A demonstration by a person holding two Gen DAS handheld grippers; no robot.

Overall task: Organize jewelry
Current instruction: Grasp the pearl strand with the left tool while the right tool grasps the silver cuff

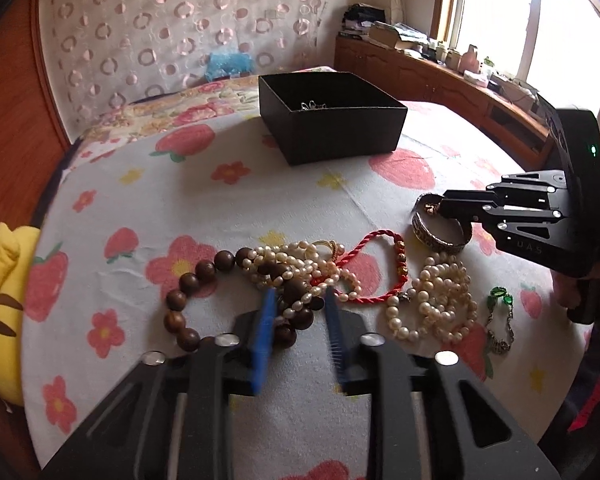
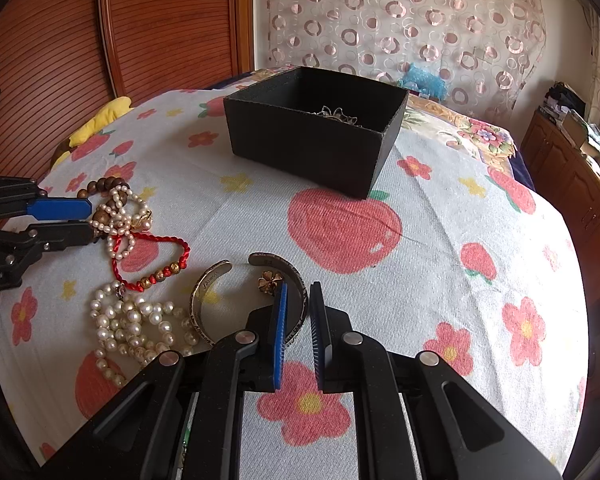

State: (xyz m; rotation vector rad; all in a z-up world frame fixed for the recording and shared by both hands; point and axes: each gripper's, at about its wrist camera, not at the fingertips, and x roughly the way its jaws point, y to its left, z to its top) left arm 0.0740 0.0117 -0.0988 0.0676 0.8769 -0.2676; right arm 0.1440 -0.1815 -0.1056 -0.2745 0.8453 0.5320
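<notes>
A tangle of jewelry lies on the strawberry-print cloth (image 1: 148, 208). My left gripper (image 1: 300, 292) is shut on the wooden bead bracelet (image 1: 188, 284), which is knotted up with a small pearl strand (image 1: 284, 256). Beside it lie a red cord bracelet (image 1: 374, 236), a big pearl necklace (image 1: 440, 300) and a green-stone chain (image 1: 500, 320). My right gripper (image 2: 300, 286) is shut on the wall of the silver cuff bangle (image 2: 204, 292), next to a gold clover charm (image 2: 270, 278). The open black box (image 2: 300, 152) stands farther back and holds a silver piece (image 2: 338, 114).
A yellow plush toy (image 1: 0, 300) sits at the bed's left edge by the wooden headboard (image 2: 160, 20). A cluttered wooden cabinet (image 1: 440, 76) runs under the window at the right. Bare cloth lies between the jewelry and the box.
</notes>
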